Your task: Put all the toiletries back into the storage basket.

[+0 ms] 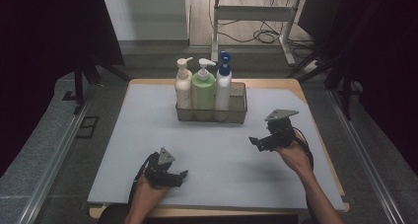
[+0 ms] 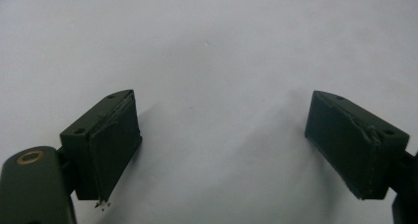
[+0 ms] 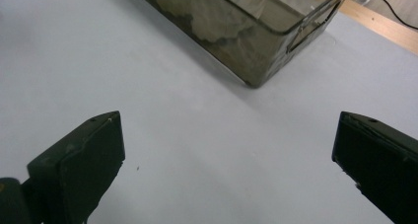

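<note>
Three pump bottles stand side by side in a clear rectangular bin [image 1: 238, 111] at the back middle of the mat: a cream one [image 1: 183, 86], a green one [image 1: 203, 88] and a white one with a blue pump [image 1: 223, 83]. My right gripper [image 1: 257, 142] hovers over the mat to the right front of the bin, jaws open and empty. In the right gripper view that gripper [image 3: 229, 155] faces the bin's near corner [image 3: 256, 61]. My left gripper [image 1: 181, 177] rests low at the front left, open, with bare mat between its jaws [image 2: 222, 150].
A grey mat [image 1: 148, 135] covers the wooden table, whose edge [image 1: 300, 88] shows at the back right. Metal rails [image 1: 54, 155] run along both sides of the table. A stand with cables [image 1: 261, 34] is on the floor behind.
</note>
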Demonstrator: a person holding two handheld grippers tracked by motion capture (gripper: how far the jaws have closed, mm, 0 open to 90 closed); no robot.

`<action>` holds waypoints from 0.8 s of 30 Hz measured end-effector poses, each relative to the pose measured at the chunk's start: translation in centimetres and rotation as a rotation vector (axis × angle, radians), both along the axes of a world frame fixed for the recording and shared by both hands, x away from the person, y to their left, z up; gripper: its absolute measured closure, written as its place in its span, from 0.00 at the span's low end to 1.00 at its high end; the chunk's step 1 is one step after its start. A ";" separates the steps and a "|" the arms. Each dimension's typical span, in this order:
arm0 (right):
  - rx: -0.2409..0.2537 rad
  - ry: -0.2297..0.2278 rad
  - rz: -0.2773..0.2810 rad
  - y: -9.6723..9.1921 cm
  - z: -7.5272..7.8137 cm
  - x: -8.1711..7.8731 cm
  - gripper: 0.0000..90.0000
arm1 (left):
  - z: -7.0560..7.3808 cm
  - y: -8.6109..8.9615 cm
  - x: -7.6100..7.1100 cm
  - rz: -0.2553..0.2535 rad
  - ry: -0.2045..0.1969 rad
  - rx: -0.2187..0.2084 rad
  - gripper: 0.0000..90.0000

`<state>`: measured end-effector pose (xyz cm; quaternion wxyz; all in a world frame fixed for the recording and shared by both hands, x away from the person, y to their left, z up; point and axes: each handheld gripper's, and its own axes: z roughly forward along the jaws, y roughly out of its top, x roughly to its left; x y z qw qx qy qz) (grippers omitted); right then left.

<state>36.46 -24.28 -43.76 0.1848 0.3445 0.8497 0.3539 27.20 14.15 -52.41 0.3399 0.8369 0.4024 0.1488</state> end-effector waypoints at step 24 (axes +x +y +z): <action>-0.016 -0.015 0.018 -2.7 -2.7 -4.1 0.00 | 0.0 0.0 0.0 0.001 -0.001 0.000 0.14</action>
